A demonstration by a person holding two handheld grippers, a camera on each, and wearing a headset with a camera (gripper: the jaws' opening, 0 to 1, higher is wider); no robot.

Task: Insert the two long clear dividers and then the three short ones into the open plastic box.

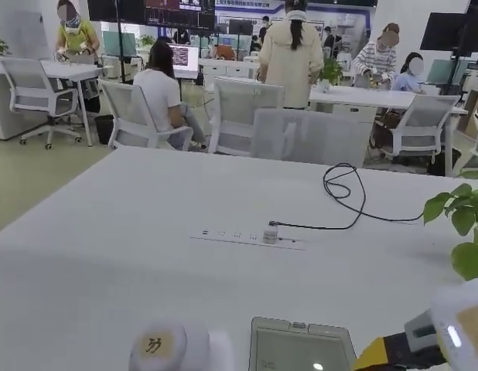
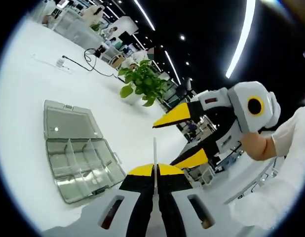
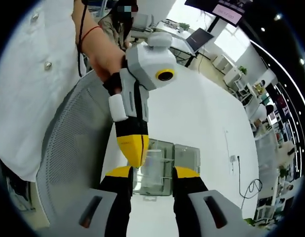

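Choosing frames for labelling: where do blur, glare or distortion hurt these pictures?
Head view: a gripper at the bottom edge is blurred, and a glare spot sits on the box. Left gripper view: fisheye curves the table, and the ceiling lights streak. Right gripper view: the box is sharp, but the table edges bend.

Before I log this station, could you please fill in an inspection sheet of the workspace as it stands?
Surface: white table, with a power strip on it.
Job's things: plastic box open, lid flat, dividers standing in its base; a clear divider held edge-on.
Clutter: green plant at the table's side.
Grippers: left gripper jaws shut on the clear divider; right gripper jaws open, gripping nothing.
Cables: black cable looped, plugged into the power strip.
Surroundings: open office, white chairs, people at other desks.
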